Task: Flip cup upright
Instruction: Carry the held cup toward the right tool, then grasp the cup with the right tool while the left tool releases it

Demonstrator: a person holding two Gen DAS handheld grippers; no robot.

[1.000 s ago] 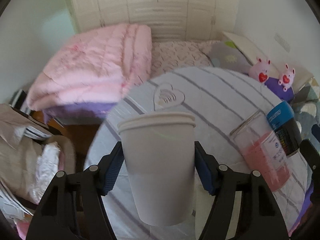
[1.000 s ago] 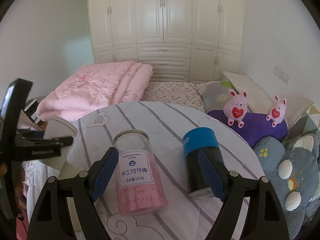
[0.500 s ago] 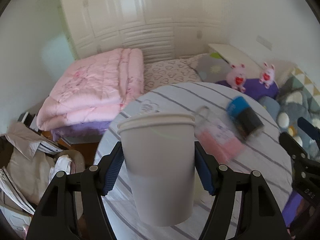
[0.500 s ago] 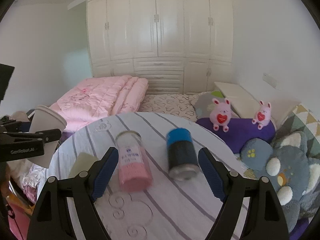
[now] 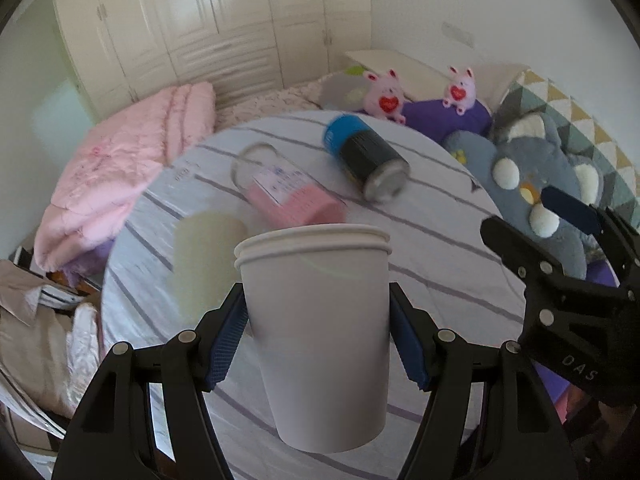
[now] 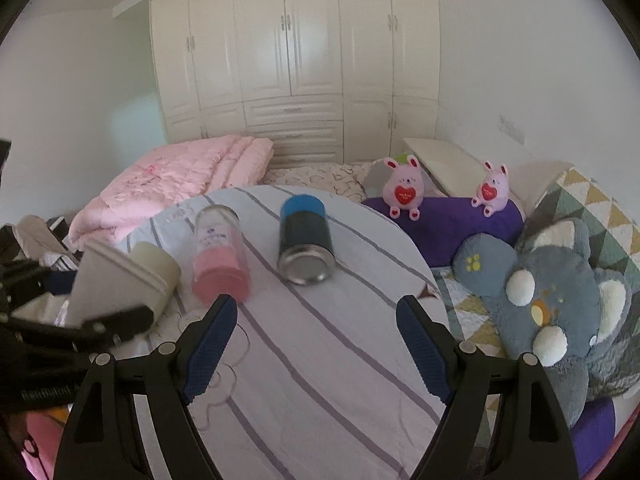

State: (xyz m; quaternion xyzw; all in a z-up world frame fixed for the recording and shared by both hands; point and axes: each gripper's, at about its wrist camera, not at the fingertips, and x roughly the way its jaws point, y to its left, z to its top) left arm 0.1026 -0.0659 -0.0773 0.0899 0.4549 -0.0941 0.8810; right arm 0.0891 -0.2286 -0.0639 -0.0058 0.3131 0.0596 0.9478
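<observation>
Left gripper, pinching the cup rim-up, has swung table-ward, probably to set down; right gripper spread, empty.

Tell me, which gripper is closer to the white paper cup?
Left. The left gripper is clamped on the white paper cup, pads on both sides. The right gripper hangs open and empty over the round table, off to the cup's right.

bedroom: wardrobe, pink duvet

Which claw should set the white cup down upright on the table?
Left. The left claw already grips the white cup, rim up, above the table. The right claw is open and empty.
</observation>
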